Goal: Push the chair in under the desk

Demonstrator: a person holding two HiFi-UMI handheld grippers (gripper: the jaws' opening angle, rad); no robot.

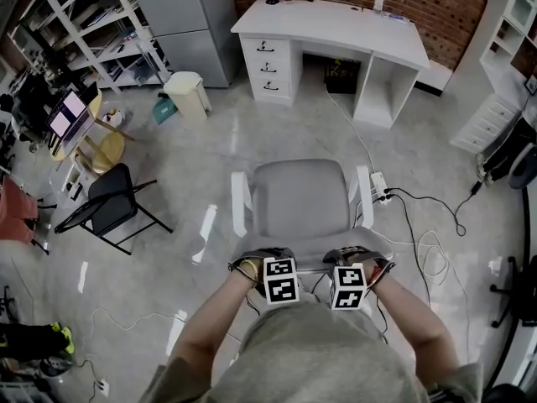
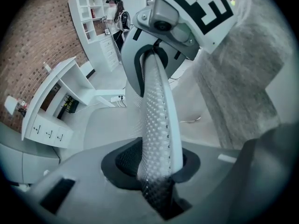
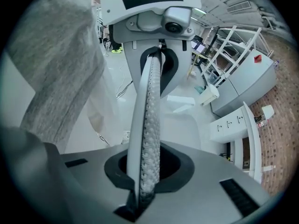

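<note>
Both left tongs (image 2: pixel 158 171) and right tongs (image 3: pixel 145 171) clench the backrest (image 2: pixel 156 120) of the chair (image 1: pixel 302 198).

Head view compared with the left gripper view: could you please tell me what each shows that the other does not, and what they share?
Only the head view shows the black folding chair, the waste bin and the metal shelving. Only the left gripper view shows the mesh backrest clamped between the left gripper's fingers, and a person standing by white shelves. Both show the white desk, the floor power strip and the right gripper on the same backrest.
</note>
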